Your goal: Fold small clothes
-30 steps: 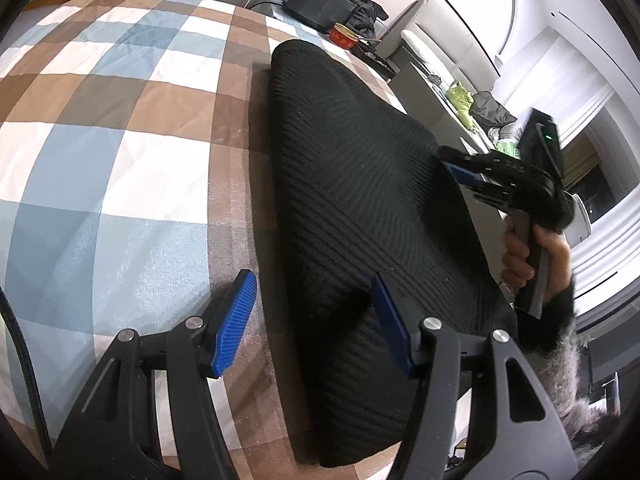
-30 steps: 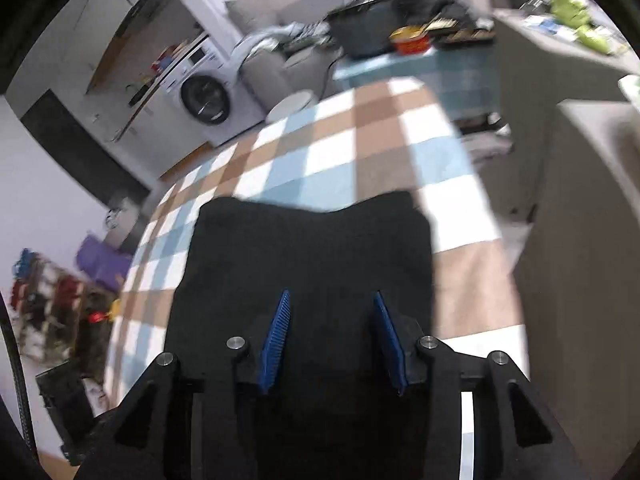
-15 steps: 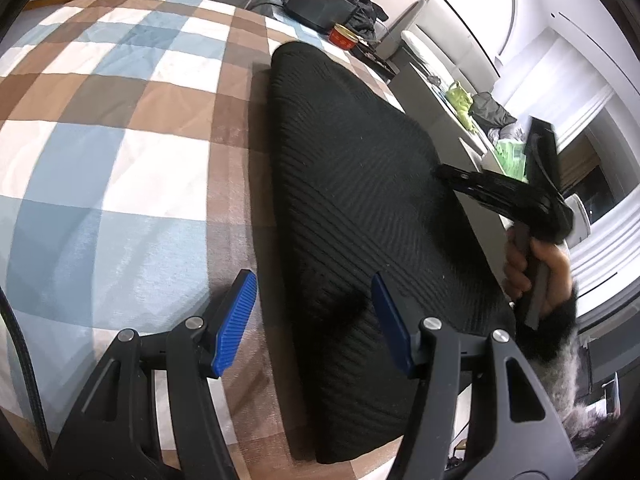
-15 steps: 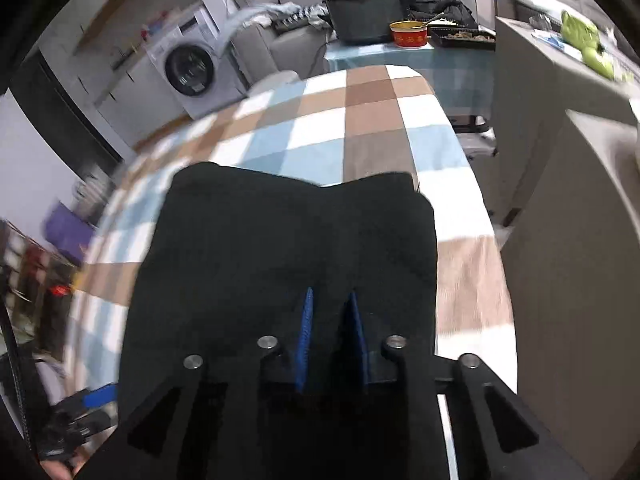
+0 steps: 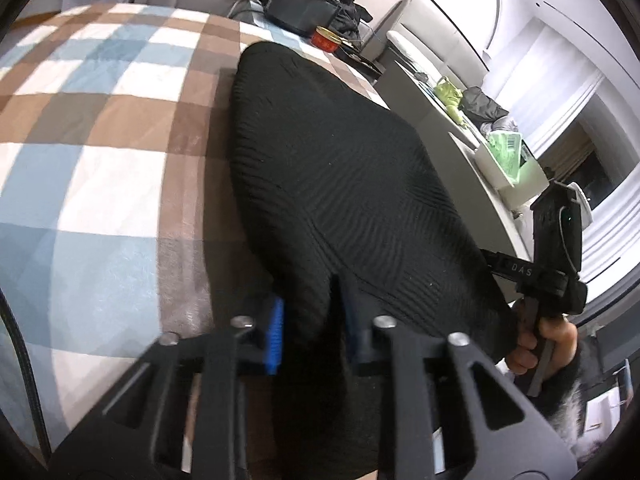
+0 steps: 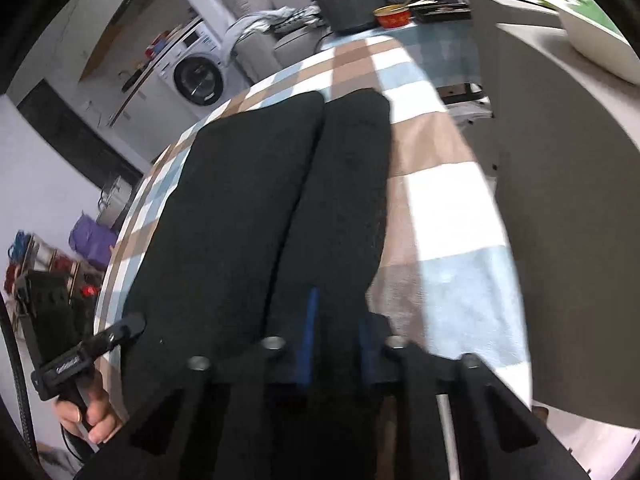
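Since a second ago both claws have gone from wide open above the garment to pinched shut on its near edge, and I see the cloth has risen with them.

My left claw (image 5: 310, 328) has its blue pads (image 5: 275, 336) closed on a bunched ridge of the black knit garment (image 5: 340, 184), near its left corner. The fabric climbs from the checked surface (image 5: 100, 152) up into the pads, so that corner is lifted while the far end lies flat. In the same view I see my right claw (image 5: 490, 260) at the garment's other near corner, its tips buried in the cloth, with my right hand (image 5: 548, 344) wrapped around the handle. White letters on that claw's arm read "DAS".

From the right wrist, my right claw (image 6: 336, 340) is likewise clamped on a raised fold of the garment (image 6: 248, 200), which runs away from the pads in two long parallel panels with a crease between them, reaching towards the far end of the surface (image 6: 448, 208). My left claw (image 6: 128, 326) touches the garment's left near edge, held by my left hand (image 6: 90, 412); there is lettering on its arm but it is too blurred for me to read.

Beyond the surface stand a red bowl (image 6: 392, 16) and a washing machine (image 6: 198, 76).
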### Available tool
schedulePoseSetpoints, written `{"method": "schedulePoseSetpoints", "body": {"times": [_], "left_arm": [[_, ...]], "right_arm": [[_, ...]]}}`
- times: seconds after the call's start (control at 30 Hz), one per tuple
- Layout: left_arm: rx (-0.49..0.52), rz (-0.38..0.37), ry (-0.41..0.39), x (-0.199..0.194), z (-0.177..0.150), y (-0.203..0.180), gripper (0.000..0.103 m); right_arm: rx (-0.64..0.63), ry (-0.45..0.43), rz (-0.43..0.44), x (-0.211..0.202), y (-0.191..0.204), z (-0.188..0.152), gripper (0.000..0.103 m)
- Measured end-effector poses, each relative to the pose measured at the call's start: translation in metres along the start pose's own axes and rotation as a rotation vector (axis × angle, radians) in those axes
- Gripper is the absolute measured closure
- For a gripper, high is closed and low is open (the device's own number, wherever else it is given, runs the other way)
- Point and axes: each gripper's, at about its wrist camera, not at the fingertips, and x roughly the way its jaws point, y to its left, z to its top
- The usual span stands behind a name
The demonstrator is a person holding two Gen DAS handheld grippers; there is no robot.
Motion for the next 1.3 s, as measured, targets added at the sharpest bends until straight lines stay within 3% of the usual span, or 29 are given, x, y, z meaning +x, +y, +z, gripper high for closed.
{"method": "schedulePoseSetpoints", "body": {"times": [0.17, 0.37, 0.53, 0.73, 0.8, 0.9, 1.1, 1.3], "left_arm": [[-0.046, 0.043, -0.037, -0.013, 0.005, 0.019, 0.088], [-0.074, 0.193, -0.099, -0.047, 0.018, 0.059, 0.088], [-0.109, 0.198, -0.112, -0.062, 0.021, 0.082, 0.087], [-0.080, 0.226, -0.148, -0.082, 0.013, 0.081, 0.076], [-0.060, 0.227, -0.170, -0.093, 0.010, 0.075, 0.066], [-0.051, 0.192, -0.187, -0.105, 0.000, 0.062, 0.049], [0.018, 0.135, -0.139, -0.098, -0.021, 0.038, 0.047], [0.042, 0.136, -0.083, -0.080, -0.042, 0.030, 0.045]], "right_arm": [[-0.051, 0.029, 0.018, 0.021, 0.032, 0.013, 0.091], [-0.116, 0.051, 0.073, 0.063, 0.094, 0.027, 0.091], [-0.128, 0.038, 0.025, 0.073, 0.108, 0.033, 0.088], [-0.139, 0.001, -0.028, 0.031, 0.098, 0.019, 0.080], [-0.146, -0.029, -0.010, 0.012, 0.095, 0.011, 0.078], [-0.132, -0.040, 0.078, -0.005, 0.097, -0.006, 0.062], [-0.142, -0.012, 0.217, 0.001, 0.119, -0.024, 0.060], [-0.160, 0.040, 0.178, 0.025, 0.130, -0.032, 0.060]]}}
